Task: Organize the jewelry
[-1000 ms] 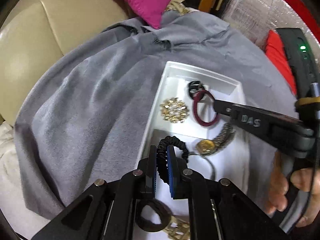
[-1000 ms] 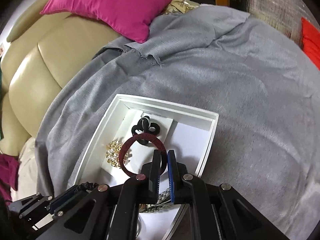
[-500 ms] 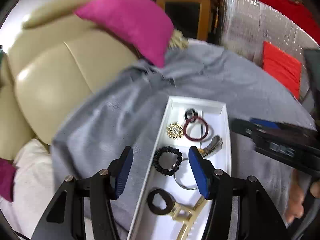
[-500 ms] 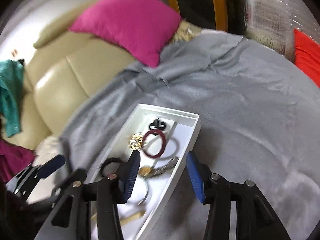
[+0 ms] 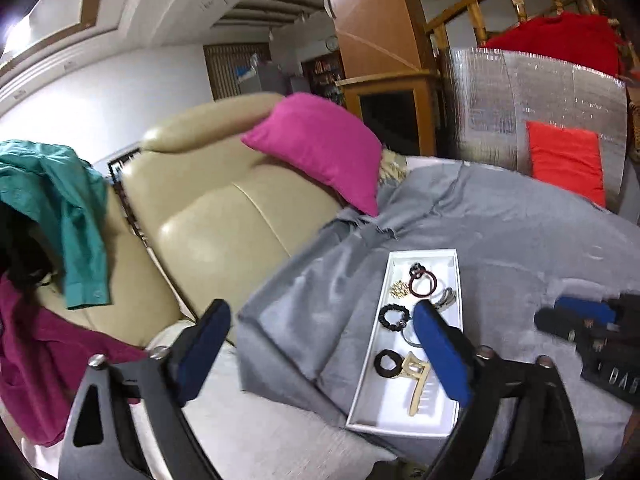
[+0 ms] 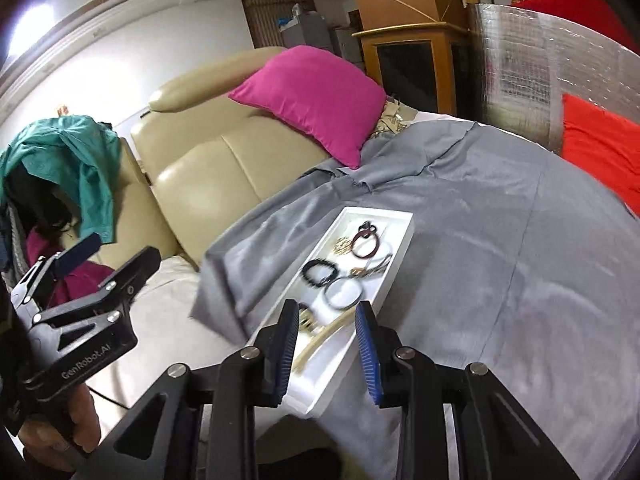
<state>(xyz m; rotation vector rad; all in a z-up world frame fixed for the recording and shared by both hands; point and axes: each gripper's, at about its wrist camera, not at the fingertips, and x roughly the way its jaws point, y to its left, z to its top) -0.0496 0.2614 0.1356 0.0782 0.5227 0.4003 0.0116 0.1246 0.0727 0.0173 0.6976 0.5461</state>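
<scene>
Both tongs were clear, nothing held. Left tongs (image 5: pixel 320 356) had just opened wide; right tongs (image 6: pixel 326 354) stood partly apart, just narrowing. White tray (image 5: pixel 365 364) w/ jewelry lay below, ahead. Recommended: retreat steadily, avoid snagging cloth (image 5: pixel 500 248).

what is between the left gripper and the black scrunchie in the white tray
Nothing visible. The left gripper hangs open and empty, jaws having just opened, above the long white tray on the grey cloth. The black scrunchie lies uncovered mid-tray, with only open air between them.
</scene>
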